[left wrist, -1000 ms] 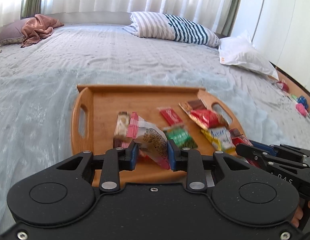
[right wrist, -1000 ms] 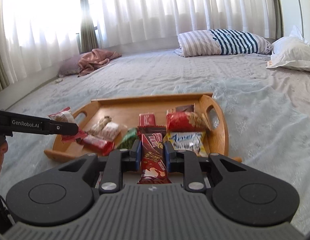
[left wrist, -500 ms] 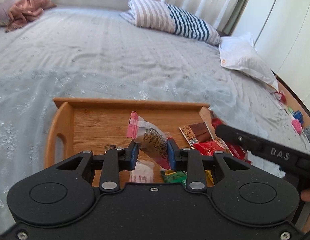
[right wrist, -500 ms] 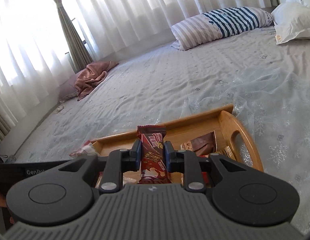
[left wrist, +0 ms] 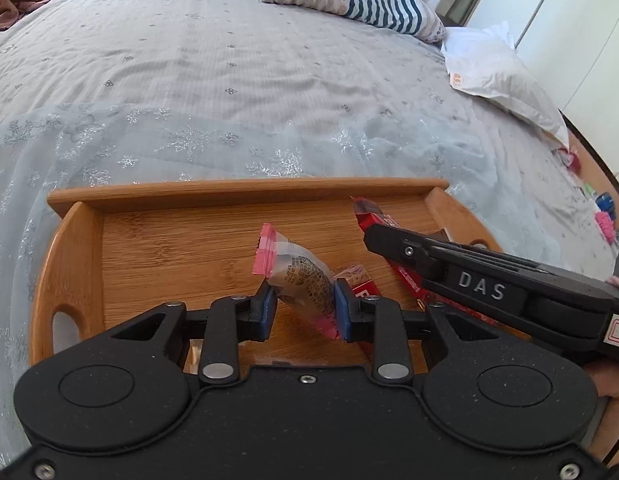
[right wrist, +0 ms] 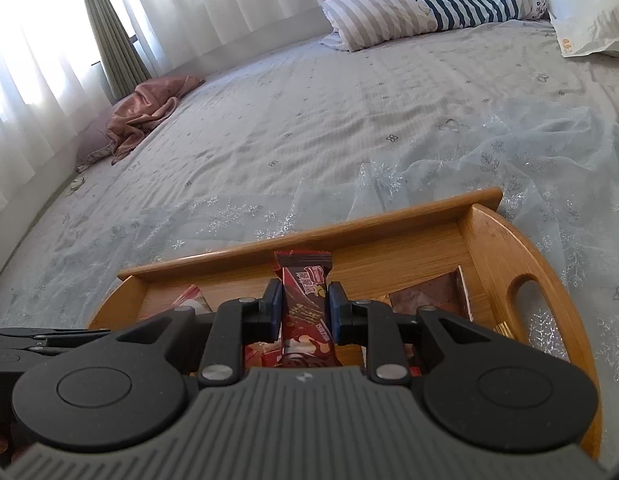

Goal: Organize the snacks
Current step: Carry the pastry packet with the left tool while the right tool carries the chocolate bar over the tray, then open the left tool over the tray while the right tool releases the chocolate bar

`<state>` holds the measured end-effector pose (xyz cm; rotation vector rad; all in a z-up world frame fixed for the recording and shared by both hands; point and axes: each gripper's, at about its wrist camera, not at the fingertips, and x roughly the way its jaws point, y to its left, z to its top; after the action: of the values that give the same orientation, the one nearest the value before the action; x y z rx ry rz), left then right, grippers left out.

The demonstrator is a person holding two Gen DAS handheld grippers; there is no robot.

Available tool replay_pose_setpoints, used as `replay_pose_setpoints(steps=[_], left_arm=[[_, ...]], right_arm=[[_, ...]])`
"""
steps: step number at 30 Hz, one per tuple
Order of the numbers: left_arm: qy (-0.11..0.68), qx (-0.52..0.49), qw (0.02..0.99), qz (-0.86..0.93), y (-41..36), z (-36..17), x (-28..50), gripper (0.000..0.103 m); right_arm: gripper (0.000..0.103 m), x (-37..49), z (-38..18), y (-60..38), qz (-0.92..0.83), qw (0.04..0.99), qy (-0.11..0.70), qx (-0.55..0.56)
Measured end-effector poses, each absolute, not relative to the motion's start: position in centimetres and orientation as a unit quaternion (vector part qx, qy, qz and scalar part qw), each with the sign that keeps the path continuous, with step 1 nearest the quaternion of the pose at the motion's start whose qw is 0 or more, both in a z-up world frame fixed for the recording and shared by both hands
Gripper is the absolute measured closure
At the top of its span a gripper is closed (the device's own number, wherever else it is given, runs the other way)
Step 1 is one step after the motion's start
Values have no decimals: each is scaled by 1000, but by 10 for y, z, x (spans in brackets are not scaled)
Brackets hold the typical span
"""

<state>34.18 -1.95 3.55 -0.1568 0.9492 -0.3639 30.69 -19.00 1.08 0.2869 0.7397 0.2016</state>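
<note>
A wooden tray [left wrist: 245, 192] with handles lies on the bed; it also shows in the right wrist view [right wrist: 505, 240]. My left gripper [left wrist: 301, 304] is shut on a clear snack packet with a pink end [left wrist: 297, 272] and holds it over the tray's middle. My right gripper [right wrist: 305, 312] is shut on a dark red chocolate bar wrapper [right wrist: 305, 292] over the tray's far part. The right gripper's side [left wrist: 469, 280] crosses the left wrist view, with that red bar [left wrist: 369, 216] in it. A brown packet [right wrist: 429, 296] lies in the tray by the right handle.
The grey bedspread [left wrist: 229, 80] stretches beyond the tray. A striped pillow [left wrist: 349, 0] and a white pillow [left wrist: 497, 68] lie at the far right. A pink blanket [right wrist: 149, 108] lies by the curtains. Small toys [left wrist: 601, 216] sit at the bed's right edge.
Both grippers have moved forward over the tray with their snacks still held. The tray's far rail is now closer, and most snacks near the front have dropped out of sight.
</note>
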Motion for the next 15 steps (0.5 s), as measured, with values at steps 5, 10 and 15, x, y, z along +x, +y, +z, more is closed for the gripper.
replay_pose_setpoints(steps=[5,10,15], left_arm=[[456,-71,869,-181,-21,29,344,75],[453,-67,870,-184,-20,28,343,74],[450,-54,871,-187,-22,27,340,73]], right_arm=[[75,311,3,-183,87,921,360,117],[75,314,-3,-180,81,923,361,104],[74,315,-6,-180,80,924,360,103]])
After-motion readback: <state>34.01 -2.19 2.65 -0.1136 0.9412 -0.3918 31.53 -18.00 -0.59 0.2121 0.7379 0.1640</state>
